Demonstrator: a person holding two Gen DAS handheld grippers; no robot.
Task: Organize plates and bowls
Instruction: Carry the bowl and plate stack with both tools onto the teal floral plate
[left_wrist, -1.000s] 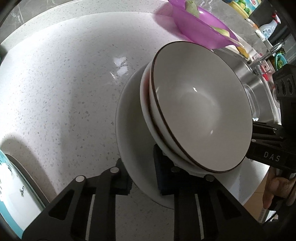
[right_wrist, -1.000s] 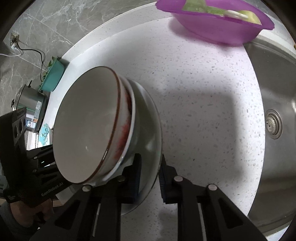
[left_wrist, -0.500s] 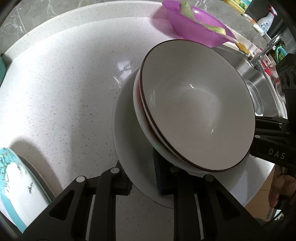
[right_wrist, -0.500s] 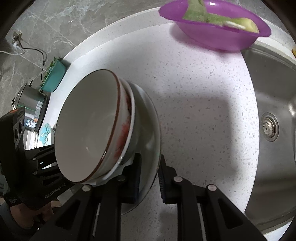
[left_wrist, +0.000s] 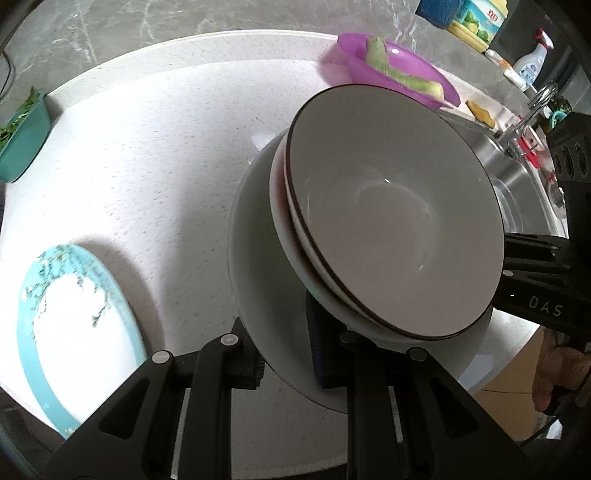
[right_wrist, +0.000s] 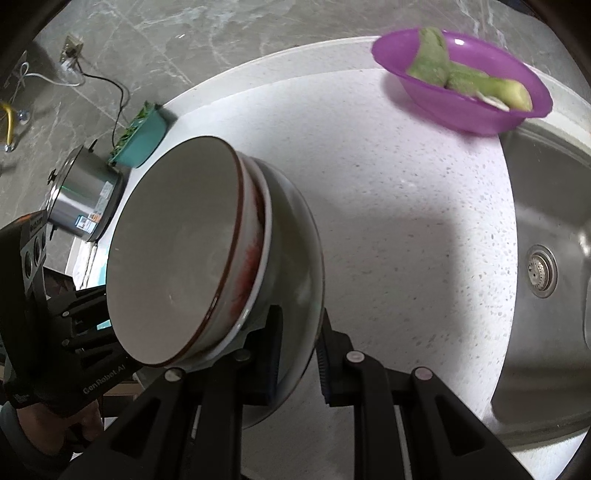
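White speckled stone countertop (left_wrist: 155, 155) runs under both grippers, with grey marbled wall tile behind it.

Left gripper (left_wrist: 284, 354) pinches the near rim of a plain white round plate (left_wrist: 255, 258), one finger under the rim and the other on its upper face. Right gripper (right_wrist: 299, 350) clamps the opposite rim of the same plate (right_wrist: 295, 258) in the same way, so the plate hangs between the two, clear of the counter. On the plate sit two nested bowls: a cream ceramic bowl with a dark brown rim (left_wrist: 399, 221) on top, inside a white bowl with a reddish band (right_wrist: 255, 266).

Down to the left of the left gripper, a turquoise floral plate (left_wrist: 74, 325) lies on the counter. Farther ahead of both grippers, a purple plastic bowl holding green vegetable pieces (right_wrist: 461, 85) sits by the stainless steel sink (right_wrist: 546, 229), which lies to the right of the right gripper. Far to the left stand a teal tub of greens (right_wrist: 142, 140) and a steel pot (right_wrist: 85, 195).
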